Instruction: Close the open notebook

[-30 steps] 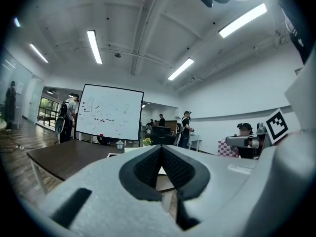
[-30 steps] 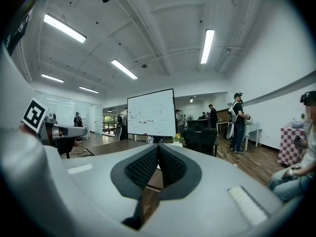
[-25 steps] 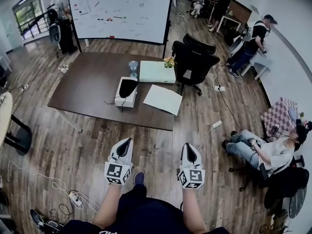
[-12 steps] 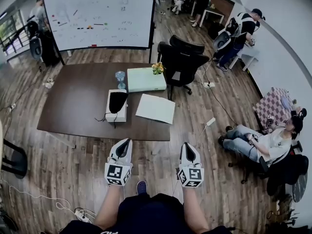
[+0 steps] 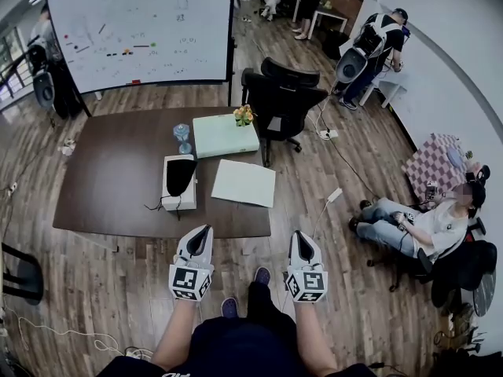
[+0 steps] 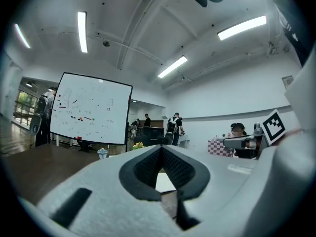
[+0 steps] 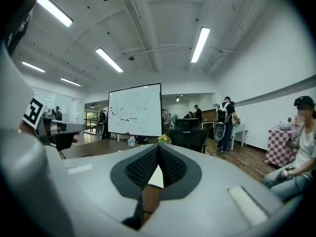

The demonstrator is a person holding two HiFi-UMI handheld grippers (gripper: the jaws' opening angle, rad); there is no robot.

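The open notebook [image 5: 244,183] lies flat and white on the near right part of the dark brown table [image 5: 110,187]. A sliver of its page shows between the jaws in the left gripper view [image 6: 165,181] and in the right gripper view [image 7: 157,177]. My left gripper [image 5: 203,231] and right gripper [image 5: 301,237] are held side by side in front of my body, short of the table's near edge. Both are shut with nothing in them, their dark pads meeting at the tips [image 6: 160,148] [image 7: 158,148].
On the table stand a white box with a black object on top [image 5: 179,181], a pale green box [image 5: 225,135], a glass [image 5: 181,134] and small flowers [image 5: 243,115]. A black office chair [image 5: 283,96] is behind, a whiteboard [image 5: 137,30] beyond. A person [image 5: 424,226] sits on the floor at right.
The table and notebook have drawn nearer and shifted left in the head view as I step forward. Both grippers keep the same pose and stay shut.
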